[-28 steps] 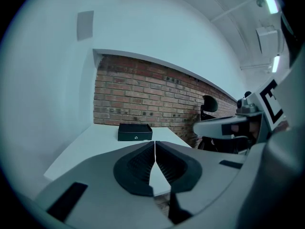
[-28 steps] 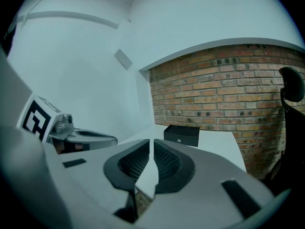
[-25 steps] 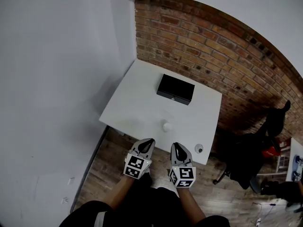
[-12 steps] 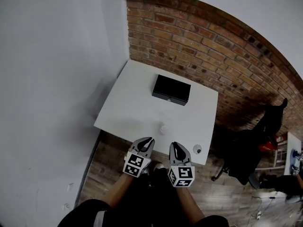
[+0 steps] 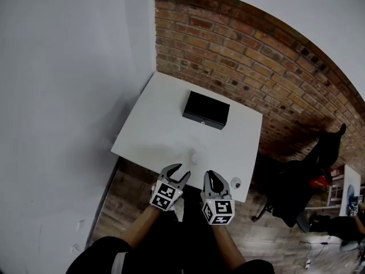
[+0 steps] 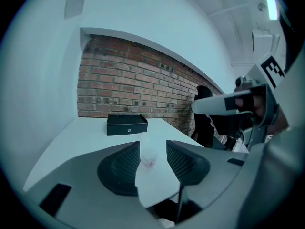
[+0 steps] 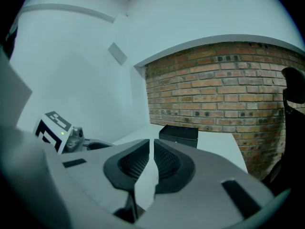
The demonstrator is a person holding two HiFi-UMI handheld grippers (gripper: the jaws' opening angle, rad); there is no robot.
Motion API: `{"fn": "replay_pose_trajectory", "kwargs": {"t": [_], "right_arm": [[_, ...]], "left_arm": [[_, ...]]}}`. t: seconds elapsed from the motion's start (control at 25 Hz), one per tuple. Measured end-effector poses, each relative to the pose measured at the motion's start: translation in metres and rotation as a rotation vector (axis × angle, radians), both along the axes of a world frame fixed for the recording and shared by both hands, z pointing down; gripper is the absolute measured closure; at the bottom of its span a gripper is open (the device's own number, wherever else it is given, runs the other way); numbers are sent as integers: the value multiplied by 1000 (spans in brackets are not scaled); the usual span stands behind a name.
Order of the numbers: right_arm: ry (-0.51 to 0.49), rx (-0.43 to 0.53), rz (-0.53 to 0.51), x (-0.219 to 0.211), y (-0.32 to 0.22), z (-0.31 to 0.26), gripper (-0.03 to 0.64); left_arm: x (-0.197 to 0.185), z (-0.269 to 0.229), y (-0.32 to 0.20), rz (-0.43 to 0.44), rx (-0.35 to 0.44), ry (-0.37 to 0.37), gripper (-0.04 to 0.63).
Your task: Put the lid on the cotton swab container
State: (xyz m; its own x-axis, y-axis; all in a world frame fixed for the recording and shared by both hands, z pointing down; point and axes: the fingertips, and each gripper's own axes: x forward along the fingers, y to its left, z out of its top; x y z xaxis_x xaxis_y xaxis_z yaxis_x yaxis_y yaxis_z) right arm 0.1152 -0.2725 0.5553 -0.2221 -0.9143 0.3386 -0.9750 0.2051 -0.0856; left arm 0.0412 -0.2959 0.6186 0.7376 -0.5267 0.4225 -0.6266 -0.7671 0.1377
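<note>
The cotton swab container (image 6: 148, 151) is a small clear cylinder on the smooth white worktop (image 5: 165, 124). My left gripper (image 5: 178, 171) has just been opening, with nothing between its jaws; my right gripper (image 5: 212, 175) is closed and empty.

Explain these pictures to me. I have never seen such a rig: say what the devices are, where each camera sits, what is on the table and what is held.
No robot here: a person holds a two-jaw gripper in each hand. The head view comes from a camera on the person's head, looking down: left gripper at left, right gripper beside it. The other two come from cameras riding on each gripper, looking along its jaws. The marked cubes belong to the grippers. On the white table stand a black box, a small container and, near the front right corner, what seems its lid. Nothing is held. The left jaws have just been opening and stand apart, empty; the container shows through their gap, farther ahead. The right jaws are together.
</note>
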Motion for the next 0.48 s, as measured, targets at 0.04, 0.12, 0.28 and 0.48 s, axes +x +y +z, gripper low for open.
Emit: {"fn": "replay_pose_trajectory", "kwargs": {"t": [0.04,0.12,0.28,0.48], "right_arm": [[-1,0,-4,1,-2,0,594],[-3,2,-10,1,-5,1,594],[-10,-2,-21,3,-13,2,594],[-11,0,-34,9,-22,1,594]], "left_arm": [[2,4,0,6,-3,-12,425],[5,10,-1,16,-6,-29,393],[11,23,-6,26,-15,-40,351],[25,44,-8,49,-36,-62,331]]}}
